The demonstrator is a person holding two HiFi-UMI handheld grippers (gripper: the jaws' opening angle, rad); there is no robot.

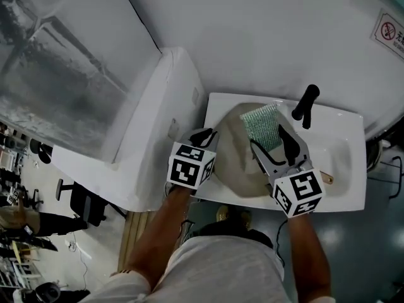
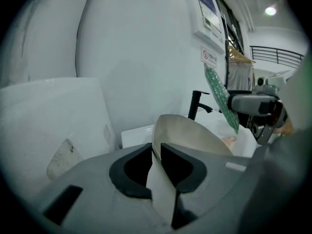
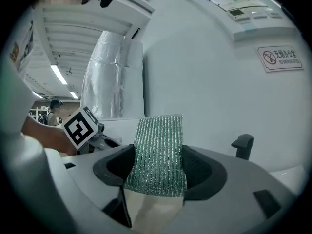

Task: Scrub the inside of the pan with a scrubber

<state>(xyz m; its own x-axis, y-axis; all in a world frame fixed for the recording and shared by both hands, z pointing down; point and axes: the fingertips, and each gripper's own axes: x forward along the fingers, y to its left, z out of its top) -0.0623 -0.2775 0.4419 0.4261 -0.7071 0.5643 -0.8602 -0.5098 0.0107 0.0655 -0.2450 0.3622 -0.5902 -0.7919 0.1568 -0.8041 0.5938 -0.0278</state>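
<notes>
The right gripper hides much of the pan.

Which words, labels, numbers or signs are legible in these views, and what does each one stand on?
Wall sign, on the white wall: red prohibition symbol beside two lines of characters, too blurred to read.
Panel label, higher on the same wall: print too small to read.
Marker cubes: black-and-white square patterns only, no words.
No text can be quoted.
</notes>
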